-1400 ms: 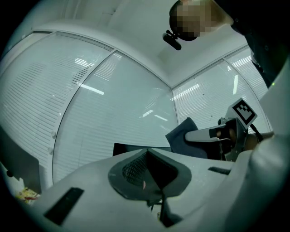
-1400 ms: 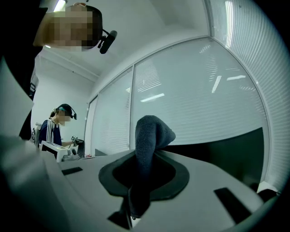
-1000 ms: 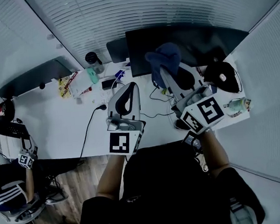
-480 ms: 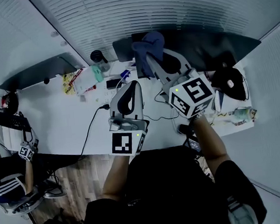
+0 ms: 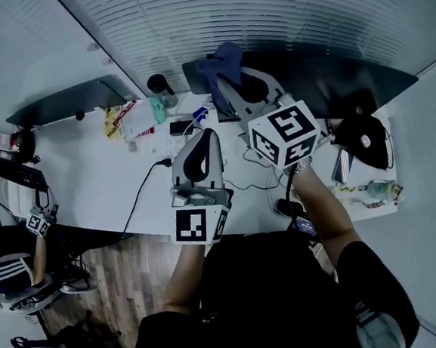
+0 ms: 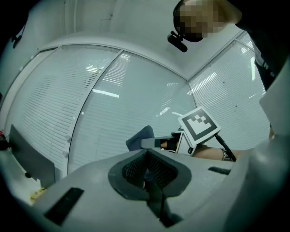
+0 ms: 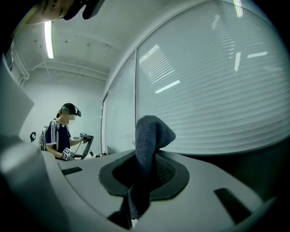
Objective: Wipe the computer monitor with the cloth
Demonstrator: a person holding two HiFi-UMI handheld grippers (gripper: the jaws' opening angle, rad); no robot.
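Since 1 sec ago the right gripper [image 5: 227, 85] & its cloth [image 5: 221, 58] went left & up. They went from the left part of the monitor [image 5: 330, 72] to its top left corner. The left gripper [image 5: 202, 139] stayed approx where it was, over the desk [image 5: 97, 180].

Right gripper: the jaws squeeze tight on the blue cloth. In the right gripper view the cloth sticks up from btw the jaws w/ a round floppy top. The window blinds [image 5: 265, 14] are behind it. In the head view the cloth is at the monitor's top left edge. Can't tell if it really touches.

Left gripper: the jaws are pressed together w/ nothing in them. Its view shows the right gripper's marker cube [image 6: 199, 128] & the cloth in front of the blinds.

On the desk: a dark cup [image 5: 159, 85] near the monitor's left end & a black cable [image 5: 139, 195] that runs off the front edge. A 2nd dark screen [image 5: 64, 103] stands at the far left. Another person [image 5: 10, 263] is down at the left side.
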